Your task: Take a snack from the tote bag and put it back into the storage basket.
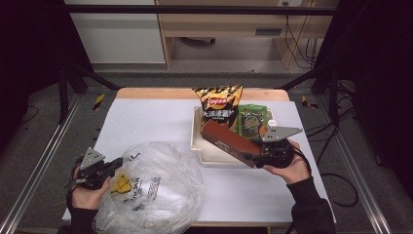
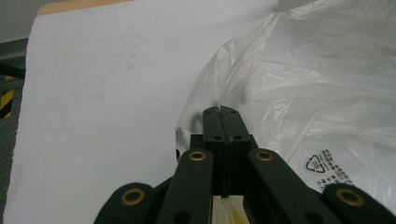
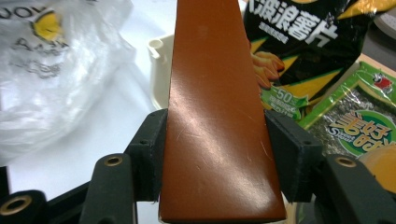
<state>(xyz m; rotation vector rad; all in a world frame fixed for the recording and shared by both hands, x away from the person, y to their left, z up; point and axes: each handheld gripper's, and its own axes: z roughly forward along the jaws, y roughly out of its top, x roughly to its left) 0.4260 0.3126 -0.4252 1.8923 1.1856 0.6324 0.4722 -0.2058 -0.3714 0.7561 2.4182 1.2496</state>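
in the high view, a white-topped table (image 1: 146,122) with a wooden far edge carries a cream plastic tray (image 1: 197,146) right of centre. leaning at the tray's far side is a black and orange crisp bag (image 1: 218,105), and just beside it on the right lies a green seaweed snack packet (image 1: 253,119). the right gripper (image 1: 254,158), held in the person's right hand (image 1: 291,168), clasps a long reddish-brown flat box (image 1: 229,141) by its near end; the box slants over the tray's near right part, its far end pointing toward the crisp bag. at the table's near left a large crumpled translucent white plastic bag (image 1: 156,190) with a yellow logo and dark print spreads out. the left gripper (image 1: 116,164), in the left hand (image 1: 87,192), meets the bag's left edge.

in the left gripper view, the two black jaws are pressed together with a fold of the plastic bag (image 2: 327,93) pinched between them, a thin edge of film rising from their tips. the table (image 2: 102,93) stretches away on the left.

in the right gripper view, the jaws sit on either side of the reddish-brown box (image 3: 217,116), clamped against its long edges. the tray's rim (image 3: 159,56) shows behind it on the left, the plastic bag (image 3: 51,70) further left, the crisp bag (image 3: 299,42) and seaweed packet (image 3: 359,116) on the right.
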